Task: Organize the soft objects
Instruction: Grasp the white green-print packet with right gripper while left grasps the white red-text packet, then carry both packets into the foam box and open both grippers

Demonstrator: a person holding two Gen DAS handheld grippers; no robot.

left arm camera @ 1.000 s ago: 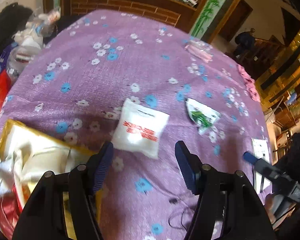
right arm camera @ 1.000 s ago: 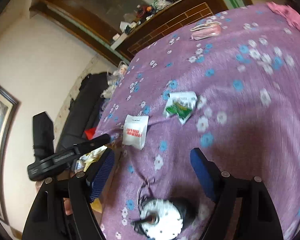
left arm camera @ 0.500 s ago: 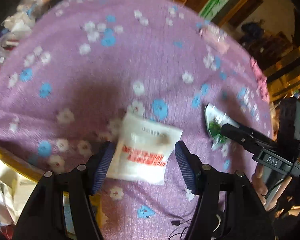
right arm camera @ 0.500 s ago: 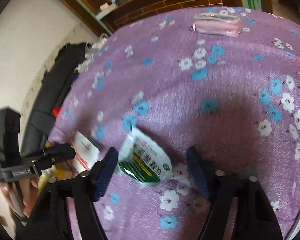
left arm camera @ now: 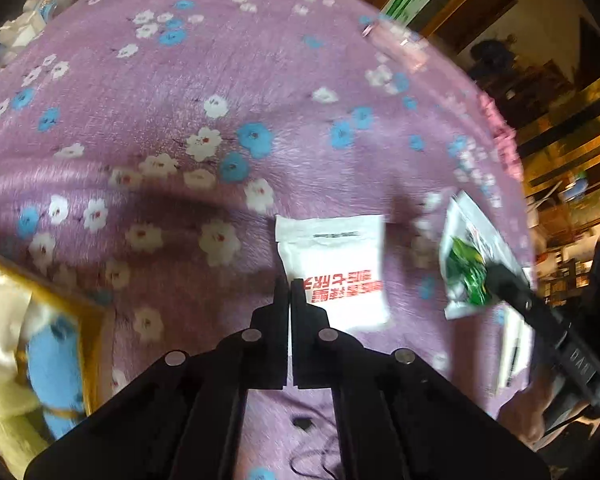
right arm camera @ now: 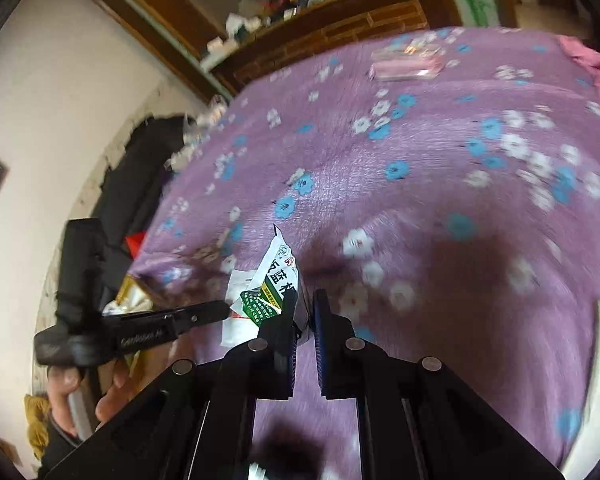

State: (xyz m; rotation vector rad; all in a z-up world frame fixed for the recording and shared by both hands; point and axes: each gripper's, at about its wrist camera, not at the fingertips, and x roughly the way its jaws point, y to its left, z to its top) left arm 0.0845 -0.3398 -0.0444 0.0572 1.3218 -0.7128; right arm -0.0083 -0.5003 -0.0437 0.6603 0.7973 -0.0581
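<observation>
A white packet with red print (left arm camera: 336, 252) lies on the purple flowered cover (left arm camera: 180, 80). My left gripper (left arm camera: 290, 286) is shut on its left edge, and a white sliver shows between the pads. The green-and-white packet (right arm camera: 278, 272) stands tilted up off the cover, pinched at its lower corner by my right gripper (right arm camera: 304, 304), which is shut on it. The left wrist view has that same packet (left arm camera: 464, 264) to the right, with a black finger of the right gripper on it. In the right wrist view the left gripper (right arm camera: 216, 310) touches the white packet (right arm camera: 236, 324).
A pink pouch (right arm camera: 406, 66) lies at the far side and a pink cloth (right arm camera: 592, 64) at the far right edge. A gold-edged bag (left arm camera: 88, 312) holding blue and yellow soft things sits at the left. A white card (left arm camera: 514, 352) and a black cable (left arm camera: 308, 424) lie close by.
Both grippers went from wide open to shut. The left one sank onto the white packet and closed on its edge. The right one closed on the green-and-white packet, which now stands up.
</observation>
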